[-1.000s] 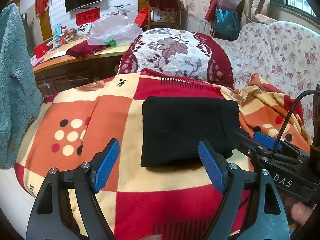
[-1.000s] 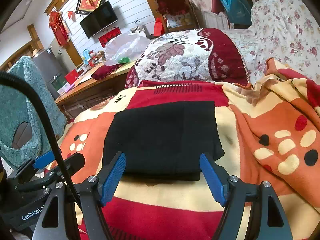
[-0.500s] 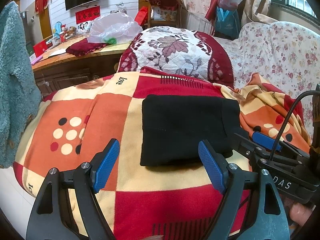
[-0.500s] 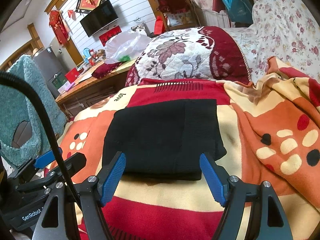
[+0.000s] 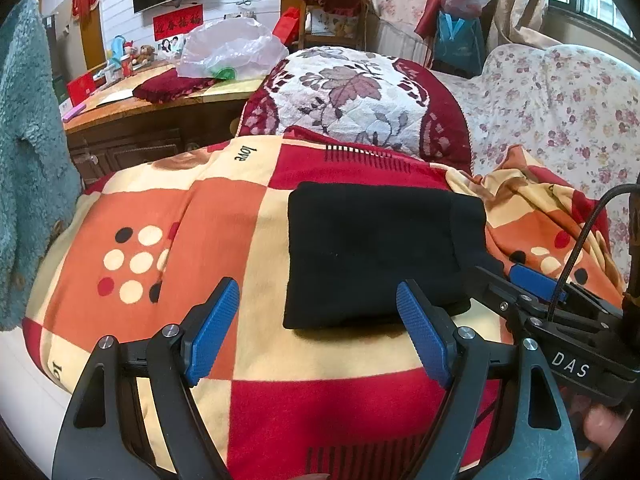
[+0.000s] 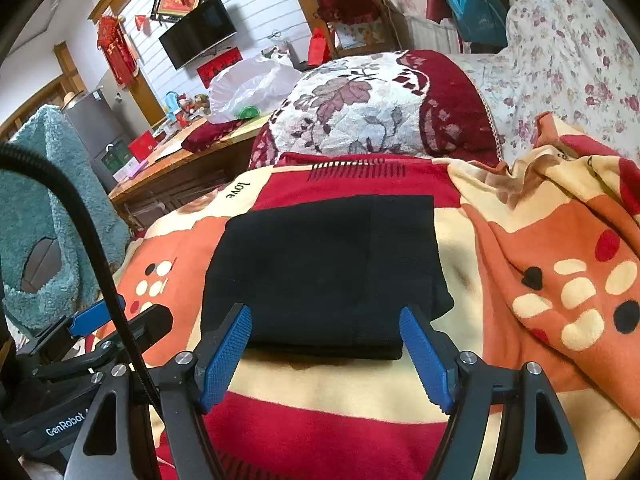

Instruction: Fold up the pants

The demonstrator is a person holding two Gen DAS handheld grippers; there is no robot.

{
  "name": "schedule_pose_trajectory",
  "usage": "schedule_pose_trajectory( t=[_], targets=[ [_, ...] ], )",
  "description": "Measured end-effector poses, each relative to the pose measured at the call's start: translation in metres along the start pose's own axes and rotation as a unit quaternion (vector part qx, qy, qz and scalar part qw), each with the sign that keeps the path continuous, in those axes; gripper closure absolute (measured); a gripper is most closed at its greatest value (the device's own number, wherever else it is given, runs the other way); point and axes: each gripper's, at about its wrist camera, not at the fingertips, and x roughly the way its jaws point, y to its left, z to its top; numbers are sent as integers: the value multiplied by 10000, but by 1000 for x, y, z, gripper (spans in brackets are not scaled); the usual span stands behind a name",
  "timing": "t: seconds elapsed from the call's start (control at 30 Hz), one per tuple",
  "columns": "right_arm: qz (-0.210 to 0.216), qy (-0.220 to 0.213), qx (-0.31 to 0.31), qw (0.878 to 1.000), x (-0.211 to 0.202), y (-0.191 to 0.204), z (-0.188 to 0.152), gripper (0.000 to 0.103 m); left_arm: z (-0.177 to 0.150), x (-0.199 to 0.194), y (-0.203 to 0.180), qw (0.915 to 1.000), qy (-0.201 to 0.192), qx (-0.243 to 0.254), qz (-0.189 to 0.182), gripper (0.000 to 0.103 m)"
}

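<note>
The black pants [image 5: 376, 252] lie folded into a flat rectangle on the red, orange and cream checked blanket [image 5: 224, 224]. They also show in the right wrist view [image 6: 320, 272]. My left gripper [image 5: 318, 328] is open and empty, hovering just short of the pants' near left corner. My right gripper [image 6: 326, 352] is open and empty, its blue pads either side of the pants' near edge, not touching it. The right gripper also shows at the right of the left wrist view [image 5: 536, 292].
A maroon and white floral cushion [image 5: 352, 100] lies behind the blanket. A flowered sofa [image 5: 560, 108] is at the right. A wooden desk [image 5: 140, 120] with a plastic bag [image 5: 228, 52] stands at the back left. A teal fleece garment [image 5: 24, 152] hangs at the left.
Both grippers have drawn back a little toward me and risen slightly. The folded pants have not moved.
</note>
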Motion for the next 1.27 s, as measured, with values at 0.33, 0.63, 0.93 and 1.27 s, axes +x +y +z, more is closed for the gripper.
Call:
schedule_pose_trajectory(
  t=[0.33, 0.63, 0.93, 1.27],
  targets=[
    [2, 21, 54, 10000, 0, -3, -2, 28, -2, 1, 1, 10000, 34, 0, -18, 21],
    [22, 33, 97, 9999, -1, -5, -4, 28, -2, 1, 1, 10000, 34, 12, -27, 21],
    [12, 27, 110, 9999, -4, -3, -8, 28, 0, -5, 2, 10000, -54, 71, 1, 21],
    [16, 14, 105, 9999, -11, -1, -9, 28, -5, -18, -6, 9989, -292, 345, 141, 21]
  ],
)
